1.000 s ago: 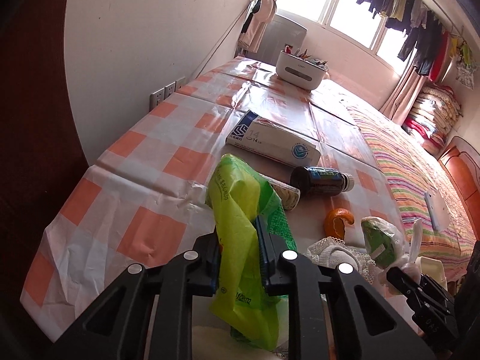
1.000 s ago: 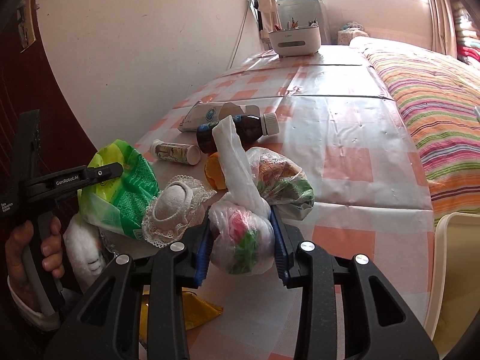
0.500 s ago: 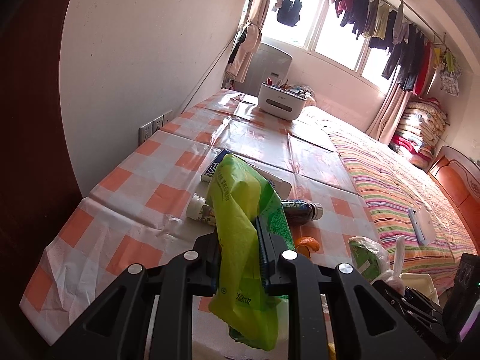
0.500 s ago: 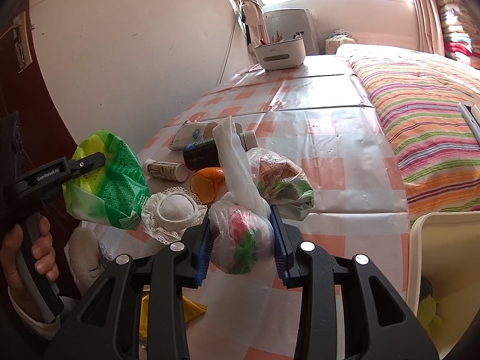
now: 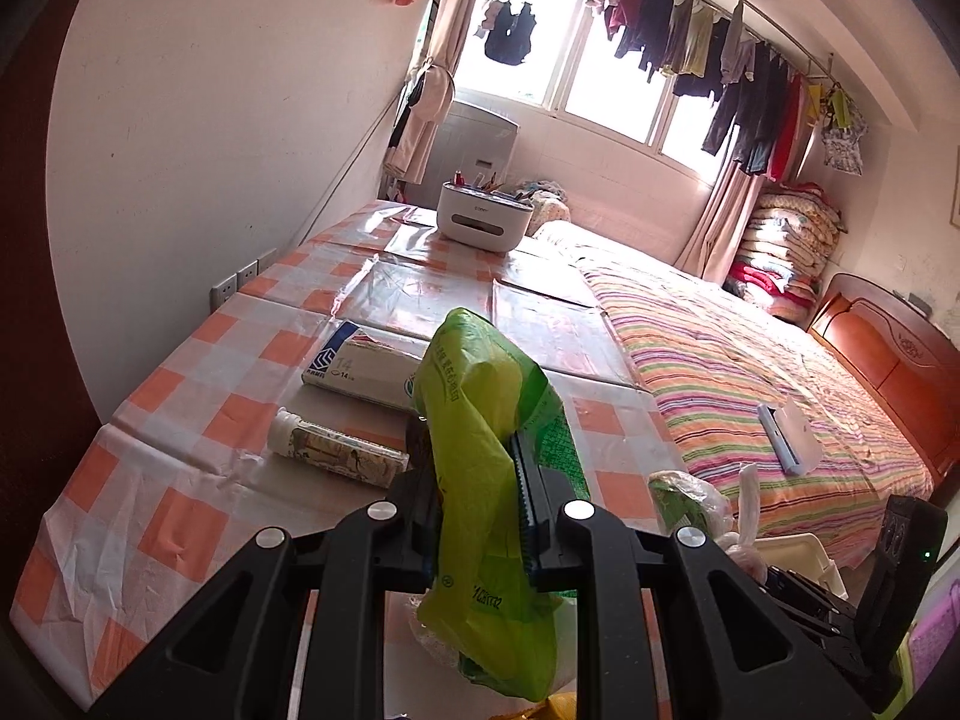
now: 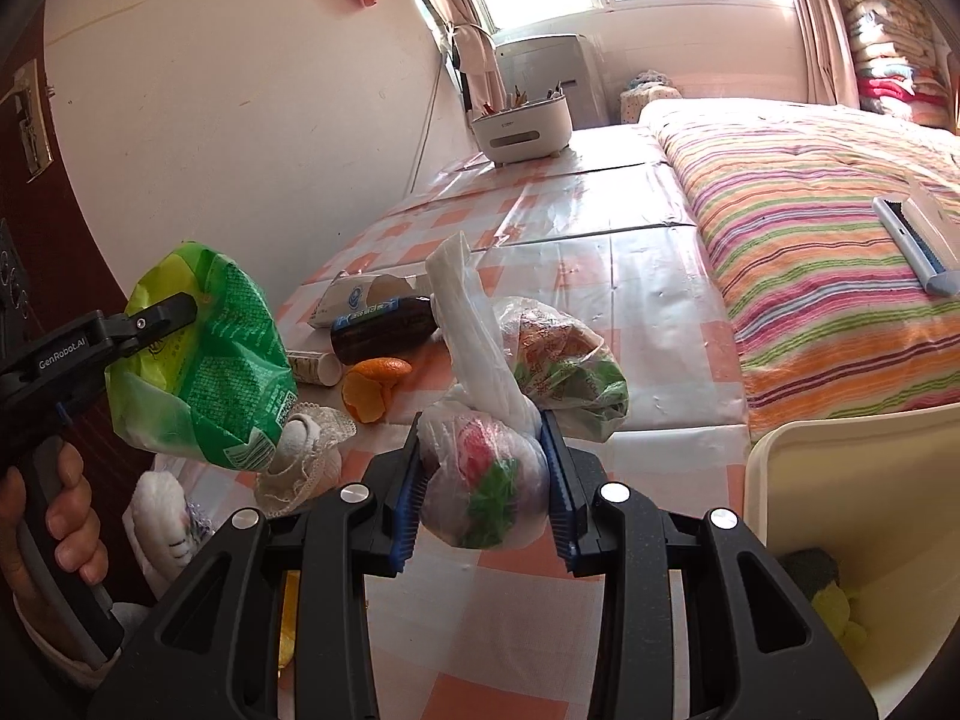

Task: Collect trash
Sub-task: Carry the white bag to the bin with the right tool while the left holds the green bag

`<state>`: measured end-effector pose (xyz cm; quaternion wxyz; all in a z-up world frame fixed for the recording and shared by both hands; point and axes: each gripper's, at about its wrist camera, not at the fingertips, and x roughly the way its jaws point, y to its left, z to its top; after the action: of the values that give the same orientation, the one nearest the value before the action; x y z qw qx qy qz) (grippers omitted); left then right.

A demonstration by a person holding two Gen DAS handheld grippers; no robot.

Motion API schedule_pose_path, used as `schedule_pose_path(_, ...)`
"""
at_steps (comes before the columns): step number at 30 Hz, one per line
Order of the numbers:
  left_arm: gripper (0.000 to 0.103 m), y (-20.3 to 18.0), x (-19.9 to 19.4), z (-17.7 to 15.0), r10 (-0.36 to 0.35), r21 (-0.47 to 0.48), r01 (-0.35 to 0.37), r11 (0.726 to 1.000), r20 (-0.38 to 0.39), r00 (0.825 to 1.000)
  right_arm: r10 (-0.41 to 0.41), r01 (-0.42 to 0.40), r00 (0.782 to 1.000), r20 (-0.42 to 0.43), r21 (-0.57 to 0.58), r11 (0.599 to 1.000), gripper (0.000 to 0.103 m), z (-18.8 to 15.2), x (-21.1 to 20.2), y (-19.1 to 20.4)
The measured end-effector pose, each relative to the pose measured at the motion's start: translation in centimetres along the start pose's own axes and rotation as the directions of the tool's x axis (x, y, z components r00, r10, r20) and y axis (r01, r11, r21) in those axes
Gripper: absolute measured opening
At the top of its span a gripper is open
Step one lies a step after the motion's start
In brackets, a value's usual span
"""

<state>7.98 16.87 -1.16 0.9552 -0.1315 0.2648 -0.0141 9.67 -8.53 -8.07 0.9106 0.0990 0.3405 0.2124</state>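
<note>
— What have the tongs got?

— My left tongs [image 5: 477, 507] are clenched on a crumpled green wrapper [image 5: 480, 420], held clear above the checked tabletop [image 5: 180, 396]. My right tongs [image 6: 483, 483] are gripping a knotted clear bag of scraps [image 6: 486, 468], also off the tabletop.

— And the rest of the trash?

— Beyond the right tongs lie an orange peel [image 6: 375, 381], a dark bottle [image 6: 384, 330] and a white tube [image 6: 312, 366]. A cream bin [image 6: 840, 480] sits just to their right.
</note>
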Motion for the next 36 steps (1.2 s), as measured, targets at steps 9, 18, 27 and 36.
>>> schedule_pose_path(9,0.019,-4.1,0.7,-0.9,-0.065,0.062,0.066,0.996,-0.029,0.997,-0.037,0.036,0.999,0.029,0.034,0.999,0.034,0.0,-1.8,-2.3)
schedule_pose_path(18,0.019,-7.7,1.6,-2.0,-0.11,0.111,0.117,0.987,-0.066,0.992,-0.074,0.069,0.996,0.053,0.076,0.995,0.034,-0.3,-3.7,-4.7)
schedule_pose_path(27,0.019,-11.4,2.5,-3.3,-0.163,0.157,0.178,0.971,-0.105,0.981,-0.125,0.116,0.99,0.069,0.125,0.985,0.034,-0.9,-5.7,-7.5)
schedule_pose_path(36,0.02,-14.3,3.0,-4.4,-0.205,0.195,0.23,0.953,-0.138,0.969,-0.176,0.16,0.981,0.081,0.176,0.971,0.034,-1.6,-7.3,-10.2)
